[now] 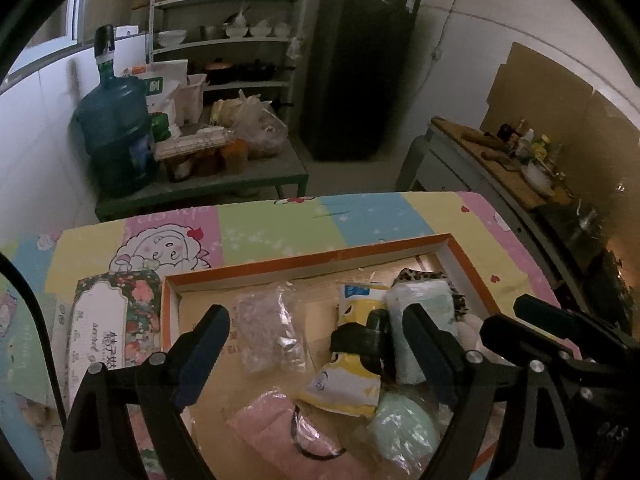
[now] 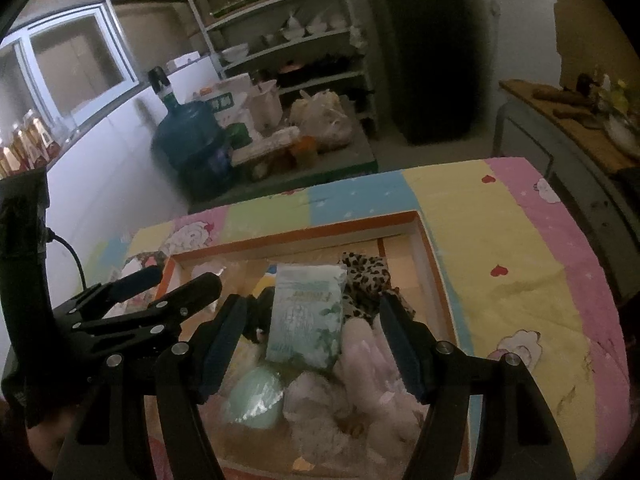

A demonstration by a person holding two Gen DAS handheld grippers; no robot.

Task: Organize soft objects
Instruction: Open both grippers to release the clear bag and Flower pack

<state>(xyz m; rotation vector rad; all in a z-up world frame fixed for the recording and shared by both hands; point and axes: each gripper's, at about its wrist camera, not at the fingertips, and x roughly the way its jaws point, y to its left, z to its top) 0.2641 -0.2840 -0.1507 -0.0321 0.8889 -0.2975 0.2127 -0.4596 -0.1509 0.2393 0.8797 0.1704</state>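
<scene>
Left wrist view looked down over an orange-rimmed cardboard tray (image 1: pixel 460 256) lying on a pastel patchwork cloth (image 1: pixel 280 228), with the left gripper (image 1: pixel 320 354) hovering above it, its jaws spread wide and holding nothing. Between those jaws lay a clear plastic bag (image 1: pixel 266 336) and a yellow-and-white pouch (image 1: pixel 352 364) with a black clip on it (the clip's shape was hard to make out). A pink bagged item (image 1: pixel 276 432) and a pale green round one (image 1: pixel 404 432) sat nearer the camera, and a floral tissue pack (image 1: pixel 108 320) rested just outside the tray's left wall. The right wrist view showed the right gripper (image 2: pixel 312 340) likewise agape and empty, poised over a white-and-teal wipes packet (image 2: pixel 306 316) that leaned on a leopard-print cloth (image 2: pixel 366 276), with fluffy pink-white plush (image 2: pixel 360 392) heaped below it inside the tray.
</scene>
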